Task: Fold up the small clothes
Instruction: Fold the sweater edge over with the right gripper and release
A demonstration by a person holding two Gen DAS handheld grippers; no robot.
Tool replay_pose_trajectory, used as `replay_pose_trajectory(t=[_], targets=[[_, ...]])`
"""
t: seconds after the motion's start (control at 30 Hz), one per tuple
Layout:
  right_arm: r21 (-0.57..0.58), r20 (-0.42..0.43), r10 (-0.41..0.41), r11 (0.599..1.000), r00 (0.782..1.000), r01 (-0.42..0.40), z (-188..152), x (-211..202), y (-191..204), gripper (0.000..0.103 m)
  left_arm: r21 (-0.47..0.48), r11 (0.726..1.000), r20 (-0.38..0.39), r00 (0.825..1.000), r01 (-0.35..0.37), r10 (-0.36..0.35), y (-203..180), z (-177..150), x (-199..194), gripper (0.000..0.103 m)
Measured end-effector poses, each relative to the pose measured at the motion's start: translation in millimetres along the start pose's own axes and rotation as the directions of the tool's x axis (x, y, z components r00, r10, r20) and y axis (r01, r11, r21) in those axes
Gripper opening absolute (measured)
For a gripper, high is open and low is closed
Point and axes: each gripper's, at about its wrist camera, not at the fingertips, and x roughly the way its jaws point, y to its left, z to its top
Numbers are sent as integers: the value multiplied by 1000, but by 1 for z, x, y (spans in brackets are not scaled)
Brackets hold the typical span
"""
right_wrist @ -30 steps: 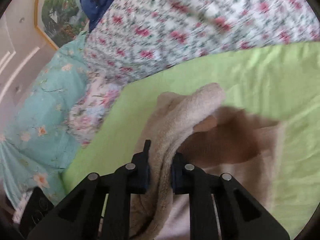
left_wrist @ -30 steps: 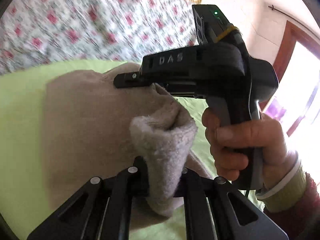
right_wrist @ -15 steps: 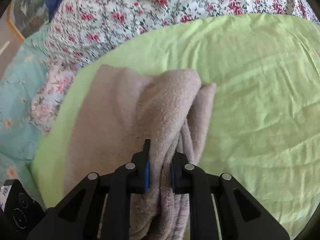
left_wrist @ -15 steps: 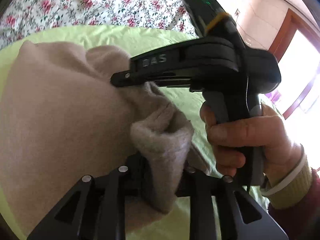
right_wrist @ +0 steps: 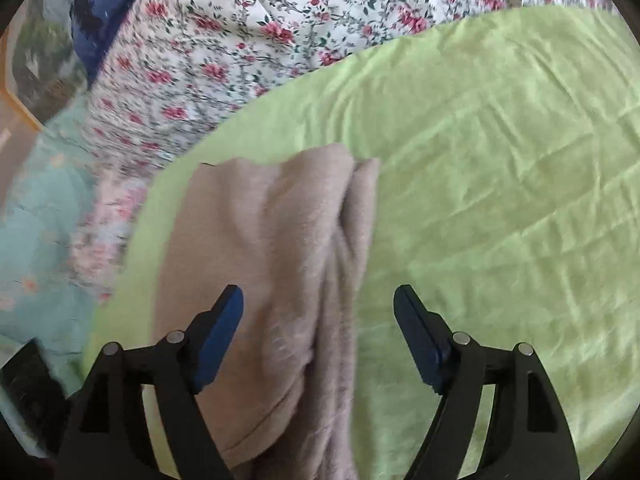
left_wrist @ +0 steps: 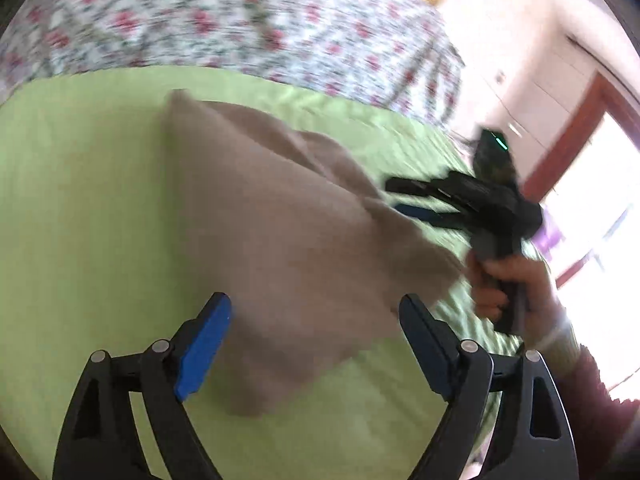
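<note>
Both sets of jaws, which were pinching bunched folds of cloth a moment ago, are now letting go, and the cloth that was lifted is now lying down on the sheet. The left gripper (left_wrist: pixel 314 320) is spreading its black fingers with blue pads (left_wrist: pixel 204 344) wide, and nothing is pressing against them; the beige fleecy garment (left_wrist: pixel 288 248) is lying below and between them, free of both. The right gripper (right_wrist: pixel 318 320) is likewise opening, its pads standing clear on either side of the same garment (right_wrist: pixel 260 264), whose doubled long edge is running up between the fingers. This reads as the release at the end of a fold: the edge has been carried over and is being laid down, so the grip is no longer needed.

In the left wrist view the right gripper (left_wrist: pixel 416 200) is sitting just beside the garment's right edge, held by the person's hand (left_wrist: pixel 504 280), though motion blur is hiding detail there. The garment is resting as a rough rectangle on the lime-green cotton sheet (right_wrist: pixel 500 168), nearer the sheet's far left edge, where it is meeting the white quilt with red roses (right_wrist: pixel 248 40). Lumpy ridges along the folded edge suggest it is probably needing smoothing or another fold.
</note>
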Motion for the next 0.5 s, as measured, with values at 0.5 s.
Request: replay_pose_trajectory(t=[0.5], targets=[[27, -131, 64, 998, 989, -61, 6, 61, -3, 58, -268, 948, -126, 969, 174, -213, 93, 44, 96, 61]])
